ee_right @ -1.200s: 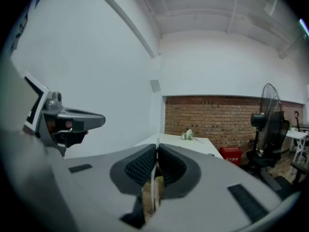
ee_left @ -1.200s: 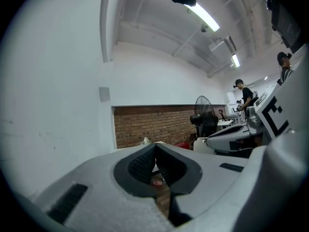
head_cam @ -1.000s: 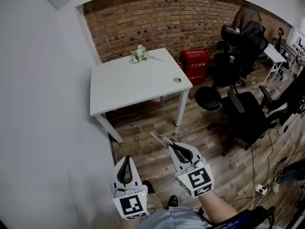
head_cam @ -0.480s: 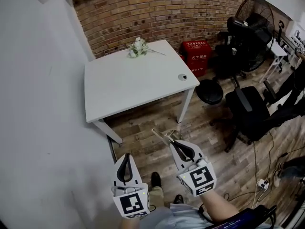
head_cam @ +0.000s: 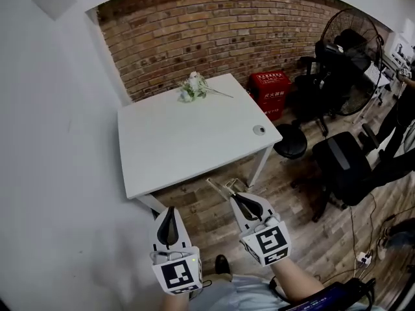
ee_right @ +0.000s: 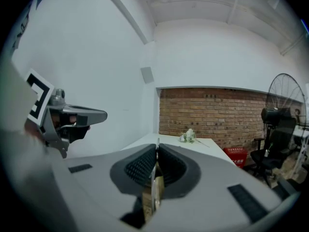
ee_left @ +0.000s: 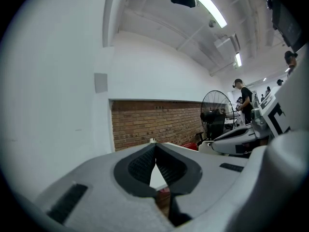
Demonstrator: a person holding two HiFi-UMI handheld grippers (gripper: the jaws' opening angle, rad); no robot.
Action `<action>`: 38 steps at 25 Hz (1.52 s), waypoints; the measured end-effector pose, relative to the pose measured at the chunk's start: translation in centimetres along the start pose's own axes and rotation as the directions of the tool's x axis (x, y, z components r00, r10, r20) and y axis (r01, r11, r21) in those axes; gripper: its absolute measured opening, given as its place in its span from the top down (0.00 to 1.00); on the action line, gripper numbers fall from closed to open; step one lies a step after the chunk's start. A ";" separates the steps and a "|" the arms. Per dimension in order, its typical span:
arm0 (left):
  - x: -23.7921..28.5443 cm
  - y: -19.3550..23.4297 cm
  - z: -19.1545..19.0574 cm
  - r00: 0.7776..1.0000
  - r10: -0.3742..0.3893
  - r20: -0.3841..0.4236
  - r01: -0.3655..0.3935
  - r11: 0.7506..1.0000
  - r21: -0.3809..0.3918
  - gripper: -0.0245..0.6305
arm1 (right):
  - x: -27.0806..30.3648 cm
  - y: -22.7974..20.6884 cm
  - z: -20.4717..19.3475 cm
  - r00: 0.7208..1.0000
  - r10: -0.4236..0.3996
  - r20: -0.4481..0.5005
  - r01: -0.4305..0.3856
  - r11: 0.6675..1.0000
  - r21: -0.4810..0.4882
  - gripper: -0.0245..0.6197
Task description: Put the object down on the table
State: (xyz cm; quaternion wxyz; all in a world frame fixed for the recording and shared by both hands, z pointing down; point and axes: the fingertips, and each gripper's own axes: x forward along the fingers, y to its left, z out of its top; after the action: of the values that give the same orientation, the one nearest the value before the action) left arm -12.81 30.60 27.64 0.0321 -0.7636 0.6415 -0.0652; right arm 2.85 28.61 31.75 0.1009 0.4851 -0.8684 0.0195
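In the head view my right gripper (head_cam: 235,197) is shut on a thin, pale metal object (head_cam: 220,187) that sticks out past its tips toward the upper left, above the wooden floor. In the right gripper view the object (ee_right: 155,180) shows as a narrow strip pinched between the black pads. My left gripper (head_cam: 170,211) hangs beside it at the lower left, shut with nothing in it; its pads (ee_left: 145,164) meet at the tips. The white table (head_cam: 168,154) stands ahead of both grippers, its near edge just beyond the object.
A white flower sprig (head_cam: 193,86) lies at the table's far edge and a small round thing (head_cam: 259,129) near its right edge. A red crate (head_cam: 271,88), a fan (head_cam: 350,34), a black stool (head_cam: 290,141) and an office chair (head_cam: 343,167) stand to the right. A white wall runs along the left.
The table has come nearer and now sits more centred ahead of the grippers. Both grippers keep their places in the view, and the right one still holds the object.
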 end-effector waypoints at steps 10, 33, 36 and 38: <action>4.9 1.5 1.4 0.999 -0.033 0.035 0.033 0.999 0.003 0.95 | 4.0 -0.8 3.3 0.999 -0.015 0.044 0.016 1.000 -0.008 0.93; 17.3 -2.2 -2.4 0.993 -0.082 -0.083 0.087 0.995 0.052 0.95 | 11.5 -11.0 0.3 1.000 -0.030 0.000 0.030 0.994 0.106 0.93; 19.9 -3.2 -2.9 0.991 -0.074 -0.108 0.081 0.995 0.058 0.95 | 13.1 -13.6 -0.6 1.000 -0.020 -0.006 0.021 0.993 0.113 0.93; 21.8 -3.9 -3.0 0.990 -0.068 -0.120 0.076 0.995 0.061 0.95 | 14.2 -15.3 -0.9 1.000 -0.011 -0.013 0.013 0.992 0.122 0.92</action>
State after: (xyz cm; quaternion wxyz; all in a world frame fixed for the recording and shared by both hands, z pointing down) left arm -5.75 9.95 32.37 0.0168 -0.7797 0.6117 -0.1325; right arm 8.72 8.67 34.39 0.0765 0.4955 -0.8620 0.0752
